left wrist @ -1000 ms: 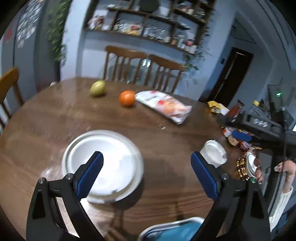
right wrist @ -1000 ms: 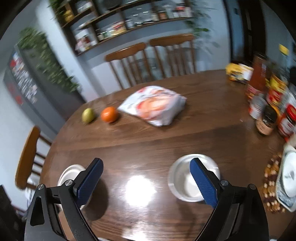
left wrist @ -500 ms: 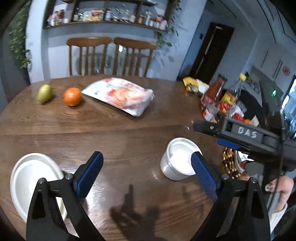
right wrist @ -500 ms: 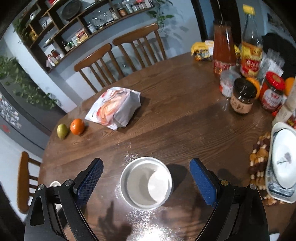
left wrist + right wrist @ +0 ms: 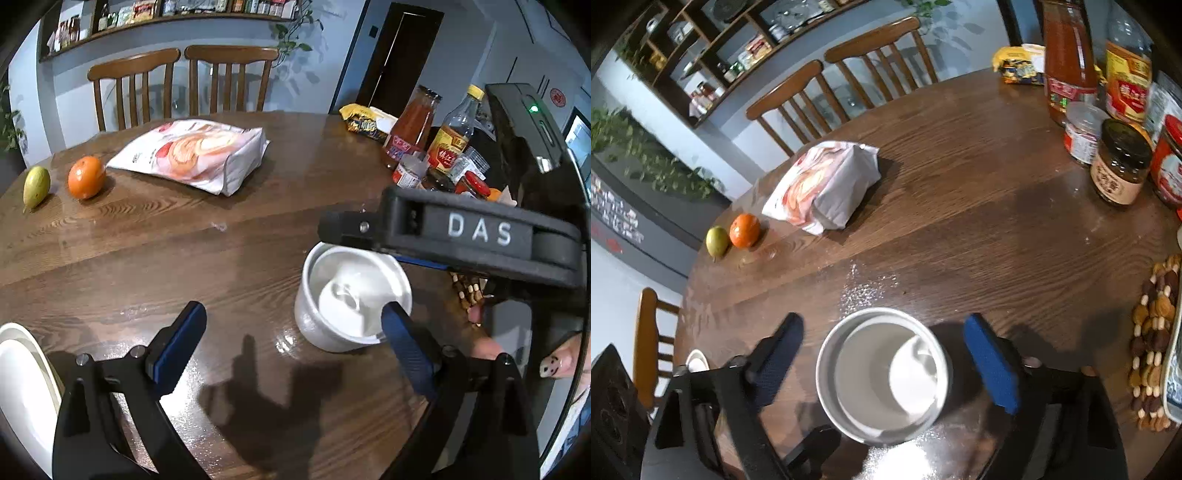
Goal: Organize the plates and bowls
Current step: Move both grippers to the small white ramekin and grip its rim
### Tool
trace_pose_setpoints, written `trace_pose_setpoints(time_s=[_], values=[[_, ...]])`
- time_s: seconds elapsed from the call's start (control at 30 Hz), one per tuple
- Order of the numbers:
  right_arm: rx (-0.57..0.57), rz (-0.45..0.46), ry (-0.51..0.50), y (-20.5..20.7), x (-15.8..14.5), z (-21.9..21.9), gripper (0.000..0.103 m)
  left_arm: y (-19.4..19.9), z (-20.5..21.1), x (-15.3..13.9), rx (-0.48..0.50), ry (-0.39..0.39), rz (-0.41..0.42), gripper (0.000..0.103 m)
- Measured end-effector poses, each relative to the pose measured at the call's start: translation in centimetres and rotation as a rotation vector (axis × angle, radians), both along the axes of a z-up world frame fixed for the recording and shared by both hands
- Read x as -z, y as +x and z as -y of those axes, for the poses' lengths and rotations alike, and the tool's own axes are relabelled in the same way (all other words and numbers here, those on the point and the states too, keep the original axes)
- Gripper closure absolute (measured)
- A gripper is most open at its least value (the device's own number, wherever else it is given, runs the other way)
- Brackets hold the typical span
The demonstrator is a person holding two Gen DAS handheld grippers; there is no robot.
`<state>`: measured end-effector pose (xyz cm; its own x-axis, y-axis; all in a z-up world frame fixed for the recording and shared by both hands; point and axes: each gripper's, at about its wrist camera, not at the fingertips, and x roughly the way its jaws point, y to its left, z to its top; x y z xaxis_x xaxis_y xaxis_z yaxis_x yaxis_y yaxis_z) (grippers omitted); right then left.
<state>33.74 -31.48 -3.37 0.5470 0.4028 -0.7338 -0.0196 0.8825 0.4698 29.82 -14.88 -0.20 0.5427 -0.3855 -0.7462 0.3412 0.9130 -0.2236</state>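
A white bowl [image 5: 882, 373] stands upright on the round wooden table [image 5: 979, 192]. It sits between the two blue pads of my right gripper [image 5: 882, 325]. The jaws are closing and a small gap remains on each side of the bowl. In the left wrist view the same bowl [image 5: 354, 295] lies under the right gripper's black body [image 5: 476, 236]. My left gripper [image 5: 290, 314] is open and holds nothing; its right fingertip [image 5: 393, 317] overlaps the bowl's near rim. A white plate [image 5: 22, 387] rests at the table's near left edge, left of that gripper.
A pale food bag [image 5: 199, 155], an orange [image 5: 85, 177] and a green pear [image 5: 36, 186] lie on the far side. Bottles [image 5: 1071, 55] and jars [image 5: 1121, 162] crowd the right side. A beaded trivet [image 5: 1156, 332] holds a patterned dish. Chairs stand behind the table.
The left gripper swung right, from over the plate to beside the bowl. The right gripper came down until the bowl sat between its fingers, and its jaws narrowed.
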Motion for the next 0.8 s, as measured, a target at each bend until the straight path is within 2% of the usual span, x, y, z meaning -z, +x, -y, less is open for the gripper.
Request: trace_pose_setpoints(time_s=[0.13, 0.2, 0.43, 0.8], values=[[-0.021, -0.023, -0.055, 0.1, 0.3, -0.7, 0.035, 0.5, -0.4, 0.3, 0.005, -0.039, -0.032, 0.008], [-0.018, -0.031, -0.085, 0.2, 0.4, -0.9, 0.037, 0.5, -0.3, 0.4, 0.013, -0.040, -0.036, 0.008], [-0.052, -0.047, -0.033, 0.4, 0.8, -0.9, 0.037, 0.2, -0.1, 0.4, 0.016, -0.007, -0.037, 0.008], [-0.218, -0.088, 0.018, 1.1, 1.8, -6.6, 0.037, -0.1, -2.4, 0.2, -0.066, 0.052, -0.039, 0.008]])
